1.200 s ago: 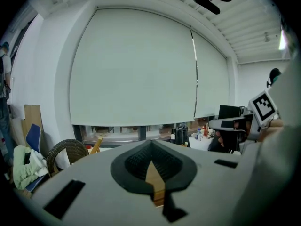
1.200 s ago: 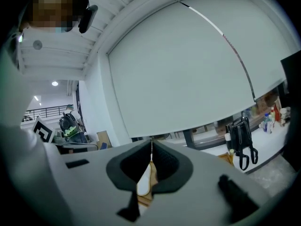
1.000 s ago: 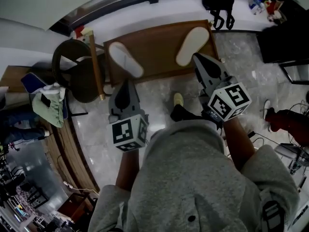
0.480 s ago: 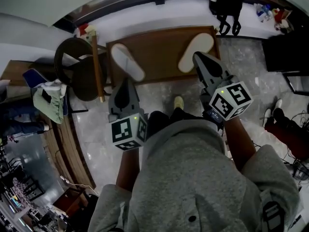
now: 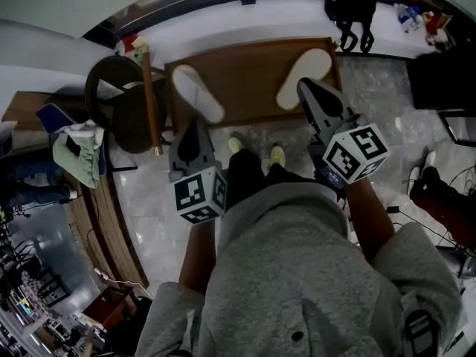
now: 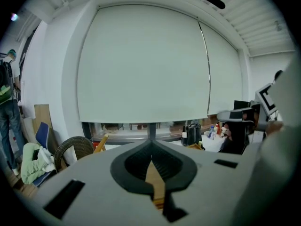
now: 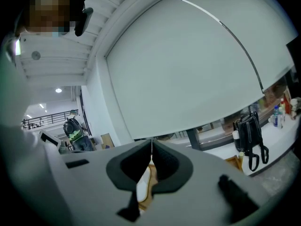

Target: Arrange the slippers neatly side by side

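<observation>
On the brown mat (image 5: 253, 76), two white slippers (image 5: 197, 93) (image 5: 304, 78) well apart, splayed; left gripper (image 5: 193, 125) and right gripper (image 5: 303, 88) both pressed together.

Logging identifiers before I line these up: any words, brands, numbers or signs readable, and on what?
No readable text anywhere.
Slippers: no print visible.
Marker cubes on the left gripper and right gripper: square patterns only, no letters.
Bottles by the window: labels too small to read.
</observation>
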Demonstrator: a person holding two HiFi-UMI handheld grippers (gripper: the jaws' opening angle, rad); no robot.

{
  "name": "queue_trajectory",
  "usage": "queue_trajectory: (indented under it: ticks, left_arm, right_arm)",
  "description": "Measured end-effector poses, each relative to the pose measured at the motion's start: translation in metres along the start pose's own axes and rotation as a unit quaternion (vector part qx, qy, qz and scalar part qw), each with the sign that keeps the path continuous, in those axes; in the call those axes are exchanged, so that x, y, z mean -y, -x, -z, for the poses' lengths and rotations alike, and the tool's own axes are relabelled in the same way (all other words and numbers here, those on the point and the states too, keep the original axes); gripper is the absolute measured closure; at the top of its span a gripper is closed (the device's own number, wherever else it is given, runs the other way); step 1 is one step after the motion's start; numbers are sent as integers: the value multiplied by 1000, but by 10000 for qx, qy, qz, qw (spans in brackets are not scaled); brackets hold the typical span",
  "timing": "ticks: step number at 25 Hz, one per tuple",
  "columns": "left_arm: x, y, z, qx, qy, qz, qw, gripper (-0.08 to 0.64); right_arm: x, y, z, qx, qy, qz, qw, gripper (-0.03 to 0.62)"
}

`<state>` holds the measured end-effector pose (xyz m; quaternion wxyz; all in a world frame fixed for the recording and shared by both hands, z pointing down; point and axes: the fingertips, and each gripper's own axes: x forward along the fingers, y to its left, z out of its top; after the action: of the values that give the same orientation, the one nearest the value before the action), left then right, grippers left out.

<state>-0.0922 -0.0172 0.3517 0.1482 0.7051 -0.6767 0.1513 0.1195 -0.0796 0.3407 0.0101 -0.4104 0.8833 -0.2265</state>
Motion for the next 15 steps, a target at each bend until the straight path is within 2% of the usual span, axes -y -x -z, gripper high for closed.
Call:
queue_trajectory:
  ticks: [3, 6, 9, 15]
  left_arm:
    - [-6, -7, 7, -37, -34, -64, 10000, 548]
    - [-17, -18, 10, -100, 114, -136, 9998, 546]
    - [-31, -33, 13, -286, 237, -175, 9992, 546]
    - [-53, -65, 29, -548, 236, -156, 9981, 546]
  right_arm:
    - [2, -1, 5, -60, -30, 21, 10000, 566]
    - [2, -9, 11, -187, -35, 71, 9998, 566]
    - [-1, -22, 15, -313, -85, 92, 9994, 566]
    - [-3, -44, 29, -591, -76, 127, 9981, 566]
